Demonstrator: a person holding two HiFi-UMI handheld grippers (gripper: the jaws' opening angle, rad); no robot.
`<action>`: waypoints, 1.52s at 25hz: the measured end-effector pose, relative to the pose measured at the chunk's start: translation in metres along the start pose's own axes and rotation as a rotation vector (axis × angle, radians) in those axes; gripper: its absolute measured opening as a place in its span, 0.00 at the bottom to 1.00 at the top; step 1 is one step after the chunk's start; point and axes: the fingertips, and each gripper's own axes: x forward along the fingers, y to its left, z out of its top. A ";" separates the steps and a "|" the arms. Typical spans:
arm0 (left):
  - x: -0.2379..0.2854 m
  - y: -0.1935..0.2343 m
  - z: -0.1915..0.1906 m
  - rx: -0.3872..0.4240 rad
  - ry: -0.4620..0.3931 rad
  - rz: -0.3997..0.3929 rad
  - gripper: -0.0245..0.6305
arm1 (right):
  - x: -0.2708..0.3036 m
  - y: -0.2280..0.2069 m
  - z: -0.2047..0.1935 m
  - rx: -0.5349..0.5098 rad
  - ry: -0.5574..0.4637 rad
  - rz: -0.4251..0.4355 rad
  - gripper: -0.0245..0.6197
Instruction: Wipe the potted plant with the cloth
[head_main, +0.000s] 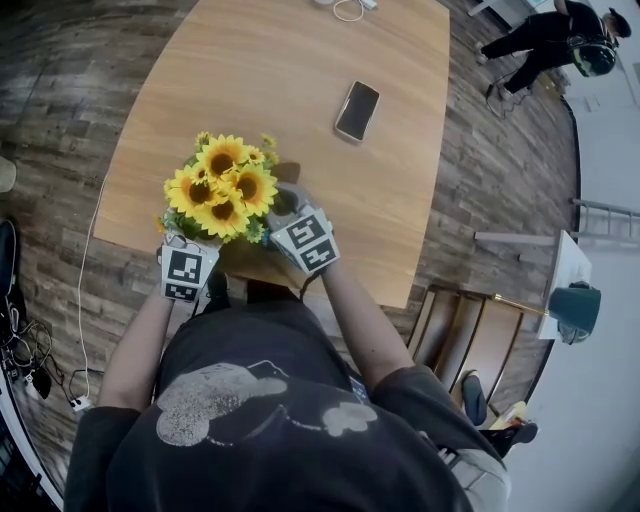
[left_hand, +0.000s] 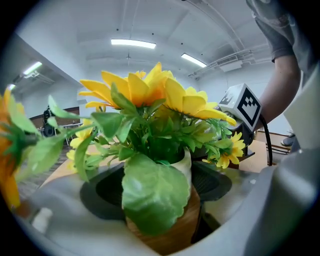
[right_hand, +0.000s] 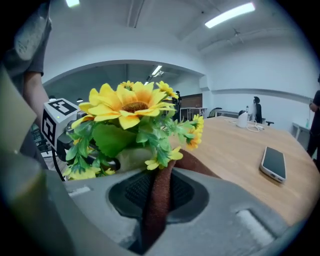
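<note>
My left gripper (head_main: 196, 256) clamps the light, tippy potted sunflowers (head_main: 222, 188) by the stiff pot (left_hand: 172, 227), the best hold, at the worktop's (head_main: 300, 100) six o'clock edge. The right gripper (head_main: 288, 222) pinches the soft brown cloth (right_hand: 156, 200) at their four o'clock.

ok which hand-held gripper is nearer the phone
Right. The right hand-held gripper holds the cloth on the potted plant's side toward the phone; the left hand-held gripper grips the pot, farther off.
</note>
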 end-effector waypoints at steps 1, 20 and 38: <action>0.000 0.000 0.000 0.003 0.000 -0.007 0.71 | -0.001 0.004 -0.001 -0.009 0.001 0.001 0.11; -0.019 0.007 -0.009 0.079 -0.010 -0.194 0.70 | 0.000 0.092 -0.010 0.007 0.005 0.010 0.11; -0.037 0.006 -0.019 0.086 -0.024 -0.242 0.89 | -0.072 0.061 -0.021 0.109 -0.071 -0.182 0.11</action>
